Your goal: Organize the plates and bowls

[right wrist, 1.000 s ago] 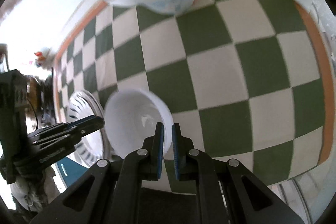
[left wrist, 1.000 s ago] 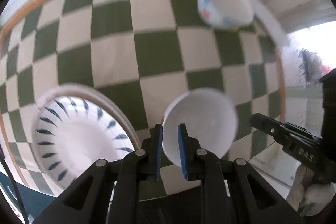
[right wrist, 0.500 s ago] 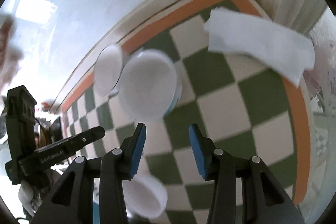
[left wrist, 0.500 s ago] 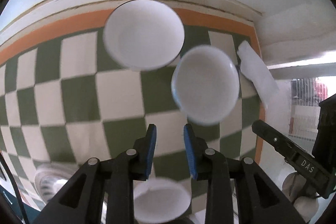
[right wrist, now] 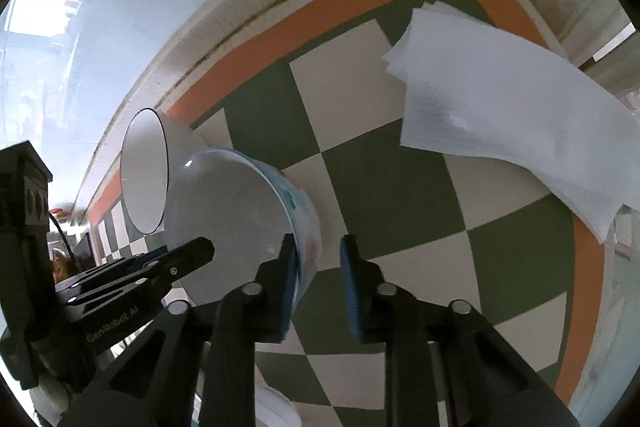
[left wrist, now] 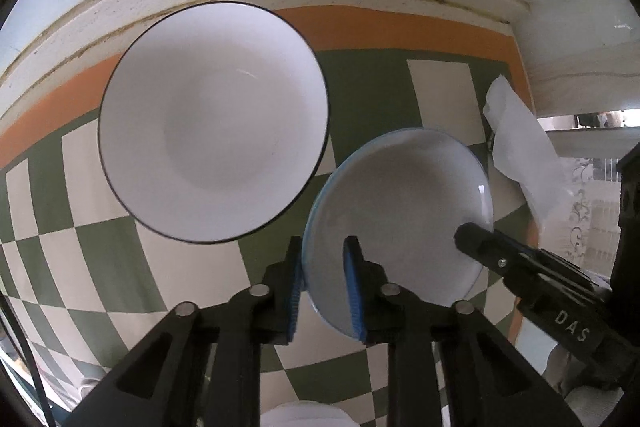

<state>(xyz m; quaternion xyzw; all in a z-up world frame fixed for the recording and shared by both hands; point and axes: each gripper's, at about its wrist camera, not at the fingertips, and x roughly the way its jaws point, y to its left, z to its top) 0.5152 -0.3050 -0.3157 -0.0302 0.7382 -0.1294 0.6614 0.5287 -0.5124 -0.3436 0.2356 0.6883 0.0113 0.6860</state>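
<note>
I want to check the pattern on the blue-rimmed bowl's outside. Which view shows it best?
The right wrist view: the blue-rimmed bowl is seen side-on there, so its blue and red outer print shows beside the right gripper. The left wrist view shows only its plain white inside and rim.

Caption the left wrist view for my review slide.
Left hand-held gripper straddling the rim of a blue-rimmed bowl, beside a black-rimmed white bowl.

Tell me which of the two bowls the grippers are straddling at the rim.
The blue-rimmed bowl with the patterned outside, nearer the napkin; both grippers straddle its rim. The black-rimmed bowl beside it is untouched.
</note>
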